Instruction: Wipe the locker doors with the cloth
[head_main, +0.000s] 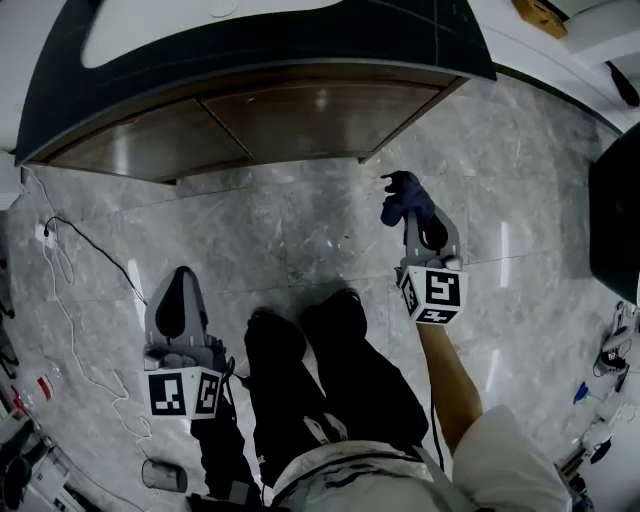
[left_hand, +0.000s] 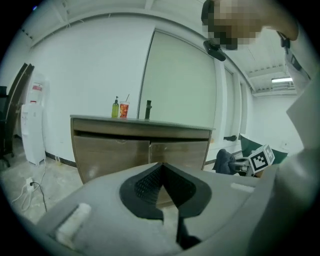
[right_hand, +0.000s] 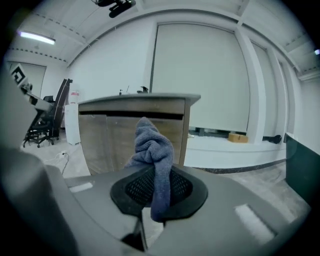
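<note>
Blue cloth (right_hand: 151, 145) pinched in right gripper (right_hand: 159, 185); left gripper (left_hand: 161, 175) jaws together, empty; wooden locker doors (left_hand: 112, 157) ahead of both.

Counting two grippers, a left gripper (head_main: 181, 275) and a right gripper (head_main: 412, 222), plus two marker cubes, a left cube (head_main: 186, 393) and a right cube (head_main: 433, 295). Counting one cloth (head_main: 405, 197). Counting two locker doors, a left door (left_hand: 111, 155) and a right door (left_hand: 177, 152), under one countertop (left_hand: 190, 129). Finding three things sitting near the countertop's left end: one green bottle (left_hand: 115, 108), one red cup (left_hand: 124, 109), one dark upright item (left_hand: 148, 109). Counting one water dispenser (left_hand: 34, 125) and one cardboard box (right_hand: 237, 137).
</note>
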